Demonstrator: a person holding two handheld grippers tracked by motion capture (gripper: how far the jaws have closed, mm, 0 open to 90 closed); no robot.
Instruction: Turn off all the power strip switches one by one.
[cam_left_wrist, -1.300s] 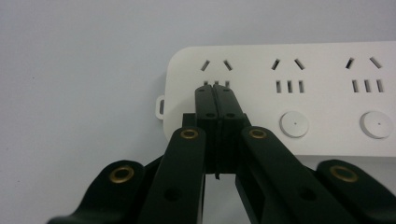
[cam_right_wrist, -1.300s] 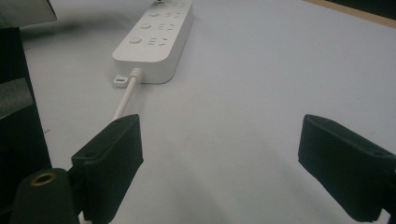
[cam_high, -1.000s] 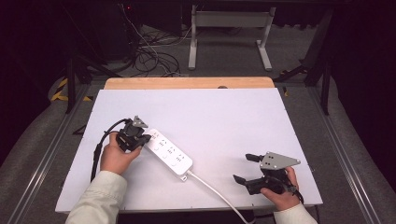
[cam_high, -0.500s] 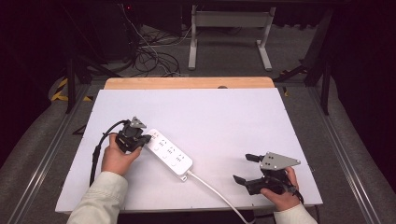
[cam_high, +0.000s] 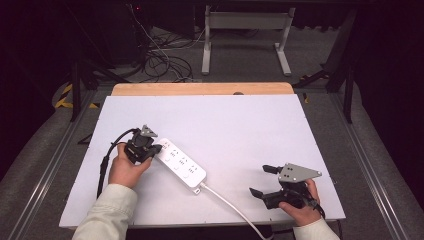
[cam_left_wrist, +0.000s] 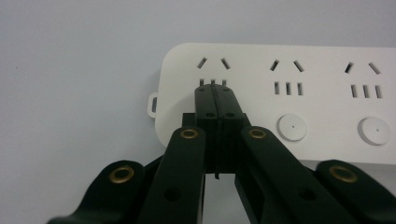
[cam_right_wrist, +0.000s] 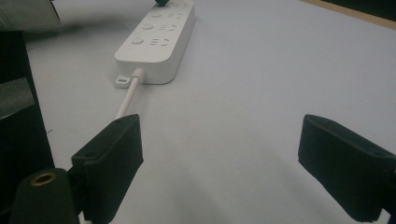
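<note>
A white power strip (cam_high: 180, 167) lies slanted on the white table (cam_high: 225, 125), left of the middle. Its white cable (cam_high: 230, 205) runs off toward the front edge. My left gripper (cam_high: 156, 149) is shut, with its tips down on the strip's left end. In the left gripper view the joined jaws (cam_left_wrist: 215, 93) cover the spot below the first socket on the power strip (cam_left_wrist: 327, 93), where the other sockets have round buttons (cam_left_wrist: 292, 127). My right gripper (cam_high: 259, 180) stands open near the front right, pointing at the power strip (cam_right_wrist: 159, 35). Nothing lies between the jaws (cam_right_wrist: 229, 144).
A wooden strip (cam_high: 200, 89) runs along the table's far edge. Behind the table, tangled cables (cam_high: 165, 60) and a metal stand (cam_high: 245, 35) are on the floor. The left gripper's black cable (cam_high: 105, 165) loops beside the left hand.
</note>
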